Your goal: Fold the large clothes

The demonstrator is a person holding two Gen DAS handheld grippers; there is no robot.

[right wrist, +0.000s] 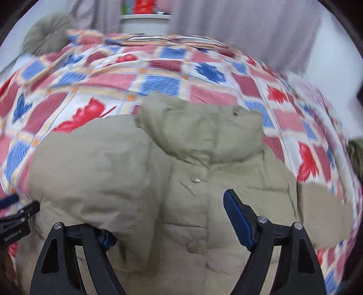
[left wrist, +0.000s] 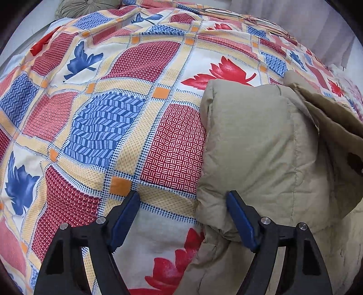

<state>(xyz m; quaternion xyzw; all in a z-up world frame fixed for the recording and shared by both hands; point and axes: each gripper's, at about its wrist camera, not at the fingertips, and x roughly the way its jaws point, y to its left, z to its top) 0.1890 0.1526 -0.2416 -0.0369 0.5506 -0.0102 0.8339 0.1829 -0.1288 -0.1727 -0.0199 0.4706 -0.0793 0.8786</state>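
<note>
A beige puffer jacket (right wrist: 226,181) lies front-up on a patchwork bedspread (left wrist: 109,127), its hood (right wrist: 204,129) towards the far side. One sleeve (right wrist: 90,172) is folded across the chest. My right gripper (right wrist: 181,197) hangs open just over the jacket's snap front; its left finger is mostly hidden under the folded sleeve, and the right finger (right wrist: 236,215) is bare. In the left wrist view the jacket (left wrist: 261,147) fills the right side. My left gripper (left wrist: 183,197) is open at the jacket's left edge, one finger above the bedspread, the other against the padded fabric.
A round olive cushion (left wrist: 86,6) sits at the bed's far left corner. Grey curtains (right wrist: 238,34) and a white stand (right wrist: 145,22) with colourful items are behind the bed. Something dark green (right wrist: 356,156) lies at the bed's right edge. The right wrist view is motion-blurred.
</note>
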